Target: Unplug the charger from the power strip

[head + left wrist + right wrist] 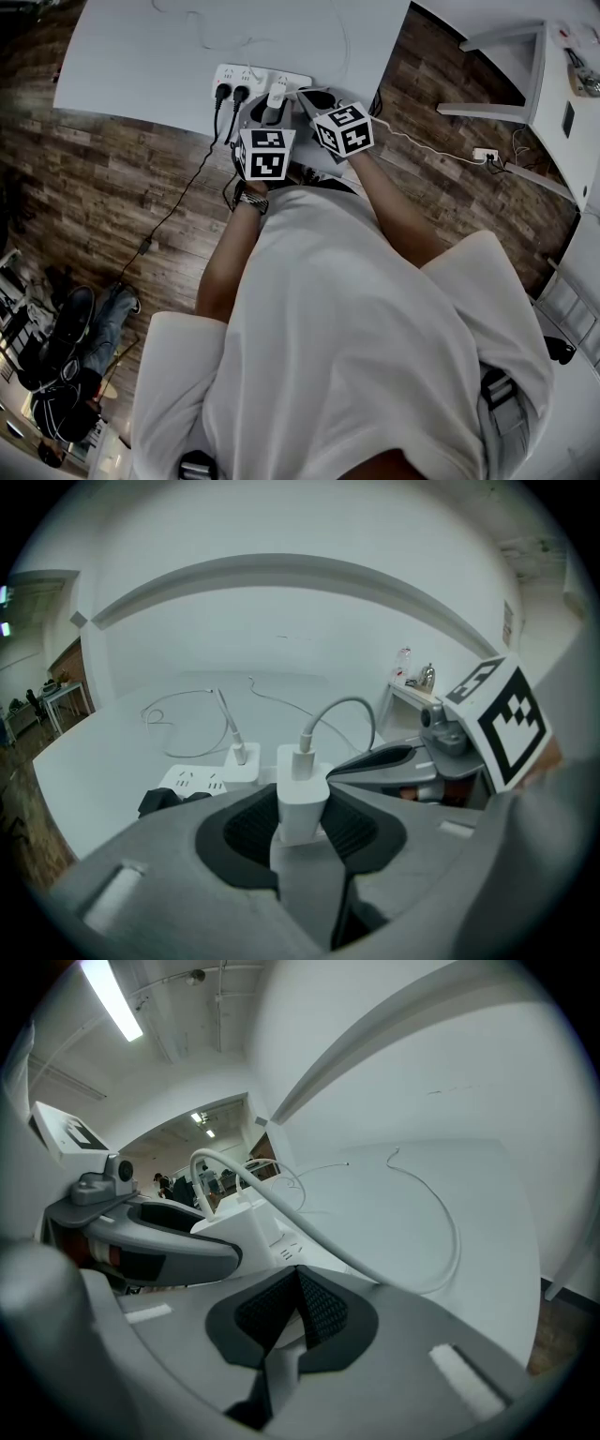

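- The left gripper [302, 810] pinches a white rectangular plastic charger [302, 785] between its black ribbed pads. The charger stands upright, and the jaws hide its lower end.
- A thin white cable [339, 708] rises from the charger's top and arcs away.
- The flat white plastic power strip [192, 780] lies just beside, near the edge of the white table [141, 56].
- The right gripper [295, 1307], close beside the left one, has its jaws pressed together on nothing.
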